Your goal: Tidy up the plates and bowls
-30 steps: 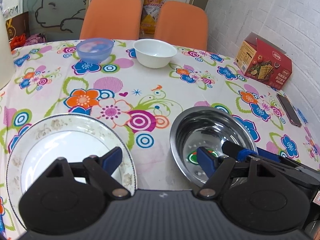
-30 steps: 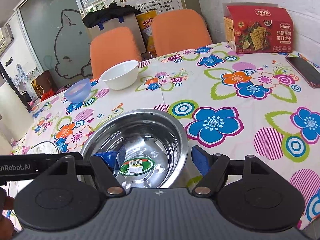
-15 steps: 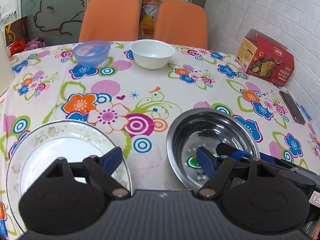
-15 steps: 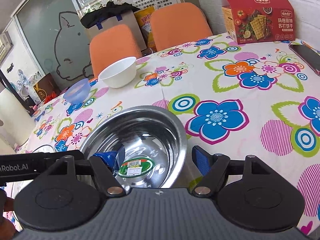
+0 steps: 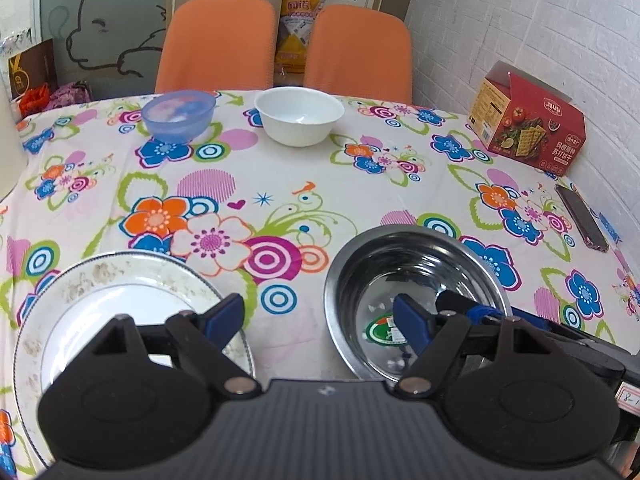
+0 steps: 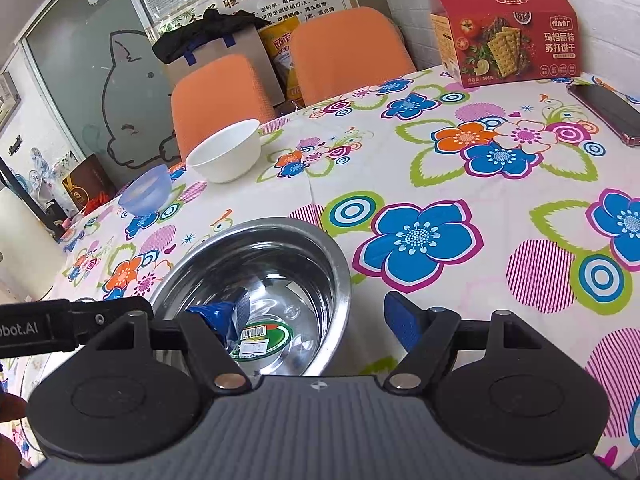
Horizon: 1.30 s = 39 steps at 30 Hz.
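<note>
A steel bowl (image 5: 400, 256) with a green sticker inside sits near the table's front. My right gripper (image 6: 306, 318) is open and straddles its near rim, one blue finger (image 6: 212, 316) inside and the other outside. That inner finger (image 5: 460, 304) also shows in the left wrist view. My left gripper (image 5: 316, 316) is open and holds nothing. It spans the gap between the speckled white plate (image 5: 80, 288) and the steel bowl (image 6: 280, 256). A white bowl (image 5: 300, 120) and a blue translucent bowl (image 5: 178, 114) stand at the far side.
A red cracker box (image 5: 528, 128) and a phone (image 5: 582, 216) lie at the right, by the brick wall. Two orange chairs (image 5: 216, 40) stand behind the floral-clothed table. In the right wrist view, the left gripper's black body (image 6: 60, 324) and a hand (image 6: 8, 412) are at the left.
Both views have shifted only slightly. The right gripper still straddles the steel bowl's rim with its jaws apart, and the left gripper stays open between plate and bowl.
</note>
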### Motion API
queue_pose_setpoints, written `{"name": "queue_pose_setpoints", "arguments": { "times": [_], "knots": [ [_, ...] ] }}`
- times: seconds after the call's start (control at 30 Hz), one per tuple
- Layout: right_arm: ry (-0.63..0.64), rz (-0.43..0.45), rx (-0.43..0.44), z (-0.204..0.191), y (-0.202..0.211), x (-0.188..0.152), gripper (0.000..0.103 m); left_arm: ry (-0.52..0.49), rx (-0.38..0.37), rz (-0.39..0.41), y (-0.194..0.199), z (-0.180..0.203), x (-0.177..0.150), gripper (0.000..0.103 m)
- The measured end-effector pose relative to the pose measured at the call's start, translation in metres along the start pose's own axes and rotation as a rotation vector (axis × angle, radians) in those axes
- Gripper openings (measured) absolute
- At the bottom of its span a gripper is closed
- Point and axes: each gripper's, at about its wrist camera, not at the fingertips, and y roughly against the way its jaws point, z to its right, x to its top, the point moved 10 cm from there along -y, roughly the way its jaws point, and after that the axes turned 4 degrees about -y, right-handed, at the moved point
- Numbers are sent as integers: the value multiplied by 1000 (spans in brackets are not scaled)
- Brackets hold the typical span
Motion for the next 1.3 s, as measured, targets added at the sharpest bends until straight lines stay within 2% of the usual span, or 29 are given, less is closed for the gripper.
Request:
{"name": "queue_pose_setpoints", "arguments": {
  "times": [0.5,0.63,0.7,0.8,0.9,1.03,1.1,1.2,1.23,1.3],
  "knots": [
    [-15,19,2,1,7,-2,61,8,-8,8,6,2,-3,76],
    [-21,10,4,-1,6,3,61,-20,-17,3,7,8,1,76],
    [-35,8,21,-5,6,12,61,-38,-11,-2,11,10,10,76],
    [-22,74,44,-13,20,29,61,-39,5,68,27,8,27,76],
    [-10,116,46,-11,26,26,62,-20,28,102,32,1,25,76],
    [-107,33,103,-7,17,23,62,-9,18,41,25,3,18,76],
    [-109,64,137,-14,26,33,62,-18,6,79,34,7,25,76],
    [-50,127,137,-22,40,38,63,-22,22,113,41,7,26,76],
    [-44,131,136,-22,40,36,63,-23,24,109,39,7,23,76],
    [-66,81,138,-21,30,31,63,-18,32,70,33,6,20,76]
  ]
}}
